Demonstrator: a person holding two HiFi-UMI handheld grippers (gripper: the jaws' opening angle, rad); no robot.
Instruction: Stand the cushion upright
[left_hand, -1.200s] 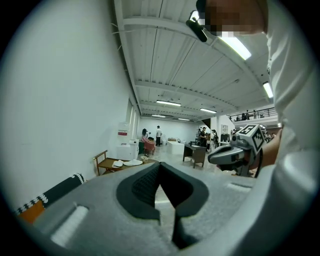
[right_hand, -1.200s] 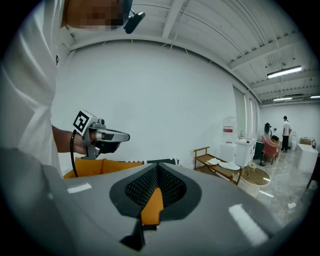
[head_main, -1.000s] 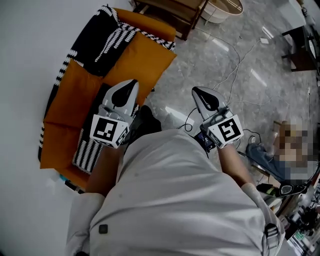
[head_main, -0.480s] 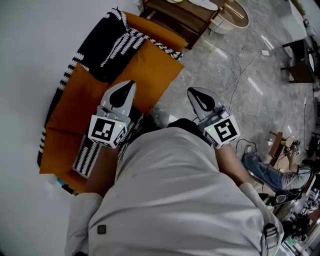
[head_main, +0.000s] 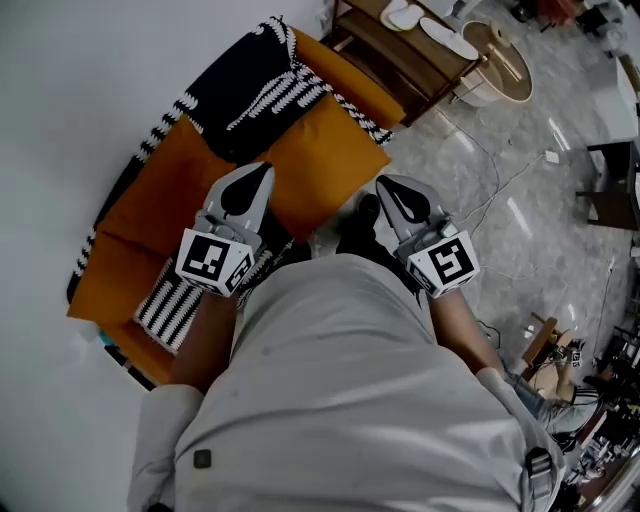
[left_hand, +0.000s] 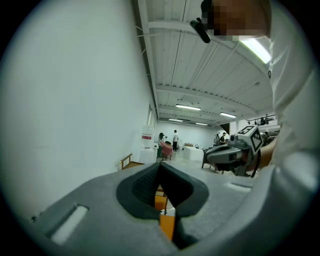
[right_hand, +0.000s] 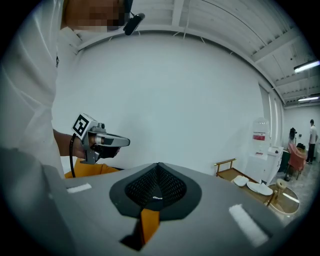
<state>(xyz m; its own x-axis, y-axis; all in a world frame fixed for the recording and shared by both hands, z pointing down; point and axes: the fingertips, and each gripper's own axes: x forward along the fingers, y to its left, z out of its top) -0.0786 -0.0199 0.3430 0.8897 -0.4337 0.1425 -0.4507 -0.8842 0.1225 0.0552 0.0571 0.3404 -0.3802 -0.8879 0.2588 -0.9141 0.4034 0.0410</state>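
Overhead, the left gripper (head_main: 252, 185) hangs clenched and empty over the orange sofa (head_main: 320, 150), above a striped cushion (head_main: 170, 305) lying flat at the seat's near edge. The right gripper (head_main: 395, 195) hangs just off the seat's side edge. Left gripper view: jaws pressed together, orange below. Right gripper view: jaws together, nothing held; a wooden shelf (right_hand: 226, 162) holds white slippers (right_hand: 260, 188)

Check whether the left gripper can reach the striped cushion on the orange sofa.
Probably yes: the left gripper is over the sofa, nothing lies on the striped cushion, but its jaws are shut.
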